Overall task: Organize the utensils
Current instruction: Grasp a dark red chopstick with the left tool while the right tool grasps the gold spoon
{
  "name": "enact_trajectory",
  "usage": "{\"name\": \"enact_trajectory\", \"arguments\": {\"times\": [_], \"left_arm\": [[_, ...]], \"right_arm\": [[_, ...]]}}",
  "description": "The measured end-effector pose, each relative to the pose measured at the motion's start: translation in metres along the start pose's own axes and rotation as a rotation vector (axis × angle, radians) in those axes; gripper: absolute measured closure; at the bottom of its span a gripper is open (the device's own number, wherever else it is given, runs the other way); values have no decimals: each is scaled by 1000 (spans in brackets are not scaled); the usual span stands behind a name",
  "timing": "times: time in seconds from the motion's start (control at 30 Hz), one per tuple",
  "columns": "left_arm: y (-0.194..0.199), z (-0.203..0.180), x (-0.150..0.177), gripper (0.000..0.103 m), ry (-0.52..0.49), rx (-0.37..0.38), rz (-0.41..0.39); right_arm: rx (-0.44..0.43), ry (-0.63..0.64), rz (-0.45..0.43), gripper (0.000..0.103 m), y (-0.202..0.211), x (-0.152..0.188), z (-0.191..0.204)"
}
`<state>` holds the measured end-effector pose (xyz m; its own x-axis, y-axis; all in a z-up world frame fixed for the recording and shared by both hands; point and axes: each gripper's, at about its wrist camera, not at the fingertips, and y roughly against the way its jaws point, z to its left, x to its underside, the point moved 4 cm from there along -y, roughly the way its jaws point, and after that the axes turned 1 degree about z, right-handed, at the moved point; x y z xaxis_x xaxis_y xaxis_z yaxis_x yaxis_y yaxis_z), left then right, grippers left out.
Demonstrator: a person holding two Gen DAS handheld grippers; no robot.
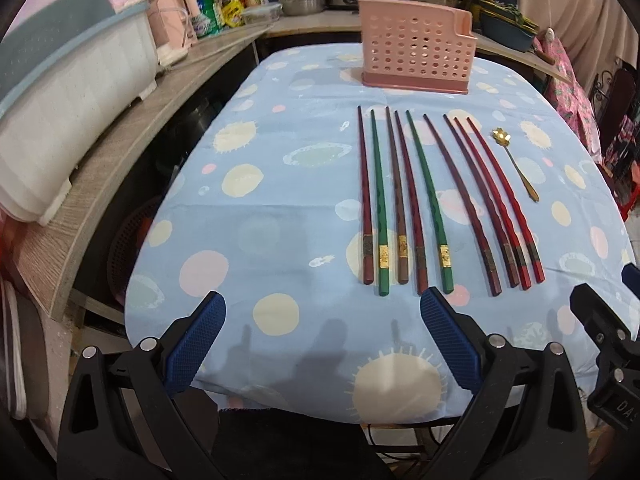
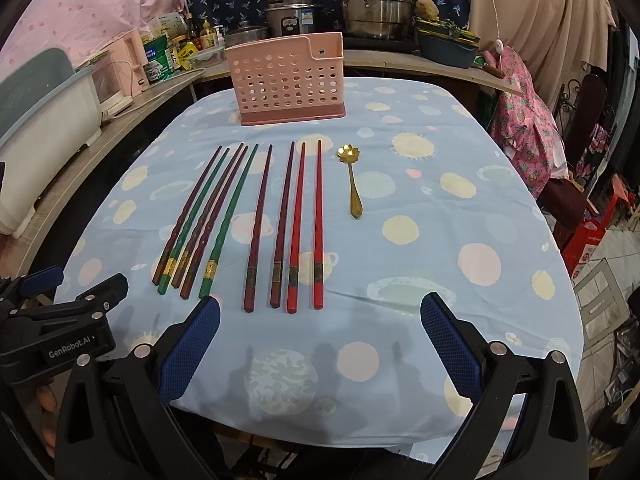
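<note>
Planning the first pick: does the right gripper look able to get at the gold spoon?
Probably yes. The right gripper is open, and the gold spoon lies alone on the tablecloth, apart from the chopsticks.

Nine chopsticks lie flat side by side at mid-frame, tips pointing up-frame: seven red or brown, two green. Just right of them lies a small gold spoon. A pink perforated holder stands upright at upper centre.
</note>
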<state>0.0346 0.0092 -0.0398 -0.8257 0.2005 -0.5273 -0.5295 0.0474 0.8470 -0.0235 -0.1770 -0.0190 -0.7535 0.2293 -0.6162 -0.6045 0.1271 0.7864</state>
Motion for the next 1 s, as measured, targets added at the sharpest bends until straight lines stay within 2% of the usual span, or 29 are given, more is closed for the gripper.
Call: {"name": "enact_trajectory", "arguments": {"times": [0.17, 0.57, 1.0], "left_arm": [[-20, 13, -4, 10, 51, 12, 41], [-56, 8, -16, 14, 20, -7, 64], [-72, 6, -21, 14, 3, -11, 82]], "right_arm": [[2, -10, 14, 7, -9, -2, -5], [3, -11, 34, 7, -25, -11, -9], [6, -12, 52, 7, -36, -16, -9]]}}
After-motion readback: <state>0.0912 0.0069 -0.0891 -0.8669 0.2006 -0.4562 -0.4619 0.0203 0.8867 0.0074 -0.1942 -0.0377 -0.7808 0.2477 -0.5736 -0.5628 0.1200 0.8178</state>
